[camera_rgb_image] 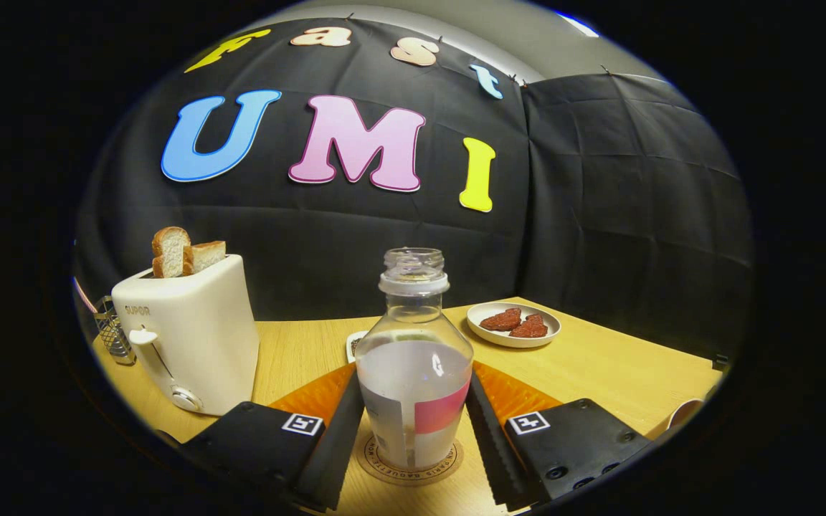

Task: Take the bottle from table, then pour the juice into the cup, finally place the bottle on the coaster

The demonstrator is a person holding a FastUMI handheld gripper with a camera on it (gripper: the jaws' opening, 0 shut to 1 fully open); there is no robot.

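Far left on the wooden surface (599, 373): a wire mesh holder (113, 330) is sitting behind a white toaster (194, 337), with two bread slices (182, 252) sticking up out of its slots; toaster lever is sitting low on its front.

Center: the bottle (414, 358) is standing upright between the gripper (413, 437) fingers, cap off, mouth open. It's clear, holding pale cloudy juice to roughly the shoulder, with a white and pink label on the lower body. Its base is resting on the round coaster (410, 462), which is lying flat between the fingers.

Gripper: fingers are flanking the bottle left and right, pads sitting right at its sides. Cannot tell whether they are pressing on it or have let go; any gap is too thin to judge here.

Just behind the bottle, a small white dish (353, 345) is peeking out on its left side, mostly hidden.

Right of center, beyond the fingers: a white plate (514, 334) carrying two reddish-brown pieces of food (515, 322), well apart from the bottle.

Far right, near the surface edge: a sliver of a rounded rim, possibly the cup (685, 412); too cropped to confirm.
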